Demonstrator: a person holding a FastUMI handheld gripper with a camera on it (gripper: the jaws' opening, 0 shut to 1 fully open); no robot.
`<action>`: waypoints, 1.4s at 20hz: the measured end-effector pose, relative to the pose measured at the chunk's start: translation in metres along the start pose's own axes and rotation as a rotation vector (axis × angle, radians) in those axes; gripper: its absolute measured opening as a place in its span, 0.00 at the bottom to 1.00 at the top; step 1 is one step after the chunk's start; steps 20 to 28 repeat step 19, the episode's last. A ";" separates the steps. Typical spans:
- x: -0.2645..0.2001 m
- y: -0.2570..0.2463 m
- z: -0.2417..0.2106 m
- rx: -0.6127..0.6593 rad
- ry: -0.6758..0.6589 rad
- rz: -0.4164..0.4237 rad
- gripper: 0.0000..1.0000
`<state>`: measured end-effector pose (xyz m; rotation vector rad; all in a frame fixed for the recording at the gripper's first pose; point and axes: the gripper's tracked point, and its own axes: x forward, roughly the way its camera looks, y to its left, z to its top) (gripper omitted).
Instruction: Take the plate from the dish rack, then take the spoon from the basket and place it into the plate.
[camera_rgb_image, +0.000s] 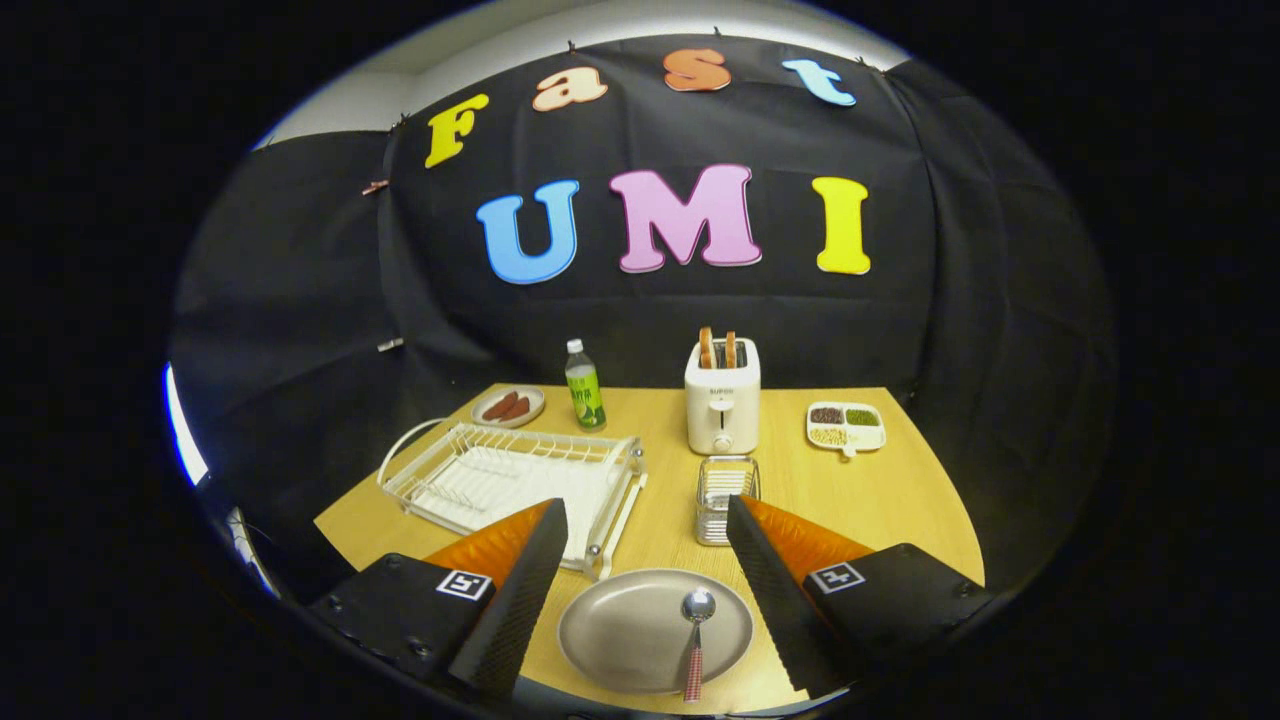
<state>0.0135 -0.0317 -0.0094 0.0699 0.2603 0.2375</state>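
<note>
A grey oval plate (640, 625) lies flat on the wooden table between my two fingers. On it rests a spoon (696, 630) with a shiny bowl and a red-and-white patterned handle that pokes over the plate's near rim. My gripper (646, 520) hangs above the plate, open, its orange-and-black fingers (520, 570) wide apart and holding nothing. The white wire dish rack (500, 475) stands beyond my left finger. A small wire basket (726, 495) sits just beyond the plate, close to my right finger.
A white toaster (722, 405) with two slices stands behind the basket. A green bottle (584, 390) and a small plate of sausages (508, 406) are at the back left. A divided dish of beans (846, 425) sits at the back right.
</note>
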 end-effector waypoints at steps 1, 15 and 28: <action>-0.008 0.001 0.014 0.007 -0.027 -0.007 0.98; -0.068 -0.037 0.074 0.077 -0.198 -0.180 0.98; -0.060 -0.036 0.080 0.080 -0.199 -0.164 0.98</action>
